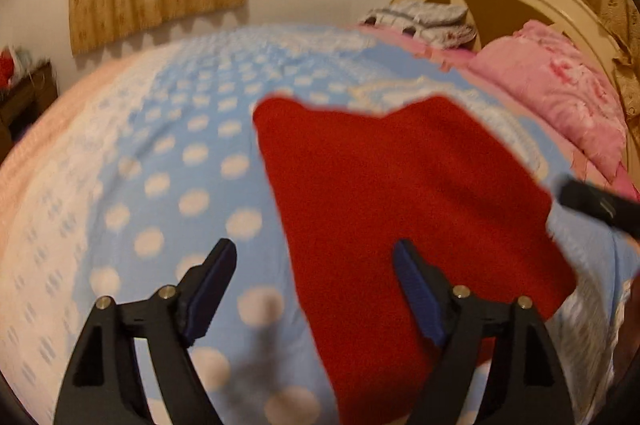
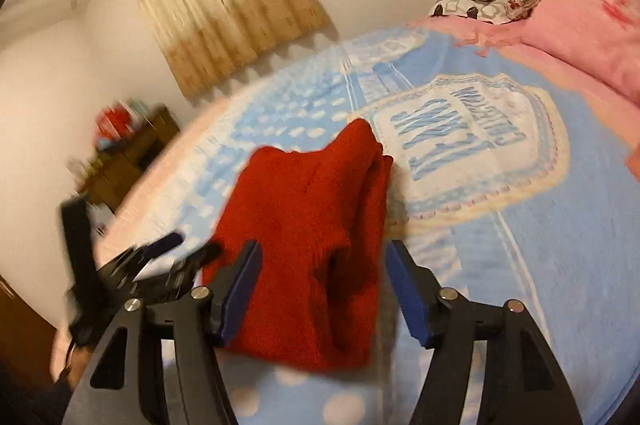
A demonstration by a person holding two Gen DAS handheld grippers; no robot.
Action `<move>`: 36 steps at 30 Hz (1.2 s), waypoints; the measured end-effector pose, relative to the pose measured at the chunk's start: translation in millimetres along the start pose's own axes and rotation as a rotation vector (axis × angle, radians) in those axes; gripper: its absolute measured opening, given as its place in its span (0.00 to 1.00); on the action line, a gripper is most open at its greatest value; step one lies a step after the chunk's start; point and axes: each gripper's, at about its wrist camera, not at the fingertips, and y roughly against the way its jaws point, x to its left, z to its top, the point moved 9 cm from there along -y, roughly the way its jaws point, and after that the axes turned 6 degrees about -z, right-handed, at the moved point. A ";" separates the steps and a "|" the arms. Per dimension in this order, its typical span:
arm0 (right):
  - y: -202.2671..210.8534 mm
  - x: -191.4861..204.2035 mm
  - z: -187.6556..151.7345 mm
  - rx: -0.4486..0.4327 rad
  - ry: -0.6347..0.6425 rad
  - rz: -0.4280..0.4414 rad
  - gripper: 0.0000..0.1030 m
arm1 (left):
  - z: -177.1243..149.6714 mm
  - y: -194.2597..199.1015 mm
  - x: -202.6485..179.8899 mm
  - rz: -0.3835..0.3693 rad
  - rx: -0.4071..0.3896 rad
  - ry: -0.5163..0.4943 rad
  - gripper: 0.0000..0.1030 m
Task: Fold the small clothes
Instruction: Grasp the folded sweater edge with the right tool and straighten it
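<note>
Both grippers sit nearest the lenses, each with its fingers spread wide and nothing between them. Starting at the left, the left gripper hangs over the blanket, a blue one with white dots spread on the bed; its left finger is above bare blanket and its right finger above the near left part of the sweater. That sweater is a small red garment of fuzzy knit, lying on the blanket around the middle of the bed, with two layers seemingly stacked along its right side in the right wrist view. Further right, the right gripper hovers over the garment's near edge, jaws apart on either side of it, and shows in the left view as a dark blurred finger by the right hem. Both pictures are smeared, so exact contact cannot be told.

By its look the sweater is light, soft and limp, with a grippy pile: it should sag from any single pinch and drag on the blanket. Corners or hems, pinched through all layers at two points, seem the best hold.
</note>
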 end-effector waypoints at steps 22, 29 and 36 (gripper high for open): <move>-21.9 22.7 31.5 -0.032 0.136 -0.098 0.12 | -26.0 -6.2 -8.1 -0.075 0.028 0.028 0.96; -84.3 23.5 11.4 0.156 0.134 -0.113 0.12 | -28.7 -7.1 -7.3 -0.097 0.036 0.049 0.97; -99.5 28.0 14.4 0.206 0.175 -0.121 0.12 | -29.4 -8.4 -5.0 -0.122 0.044 0.074 0.98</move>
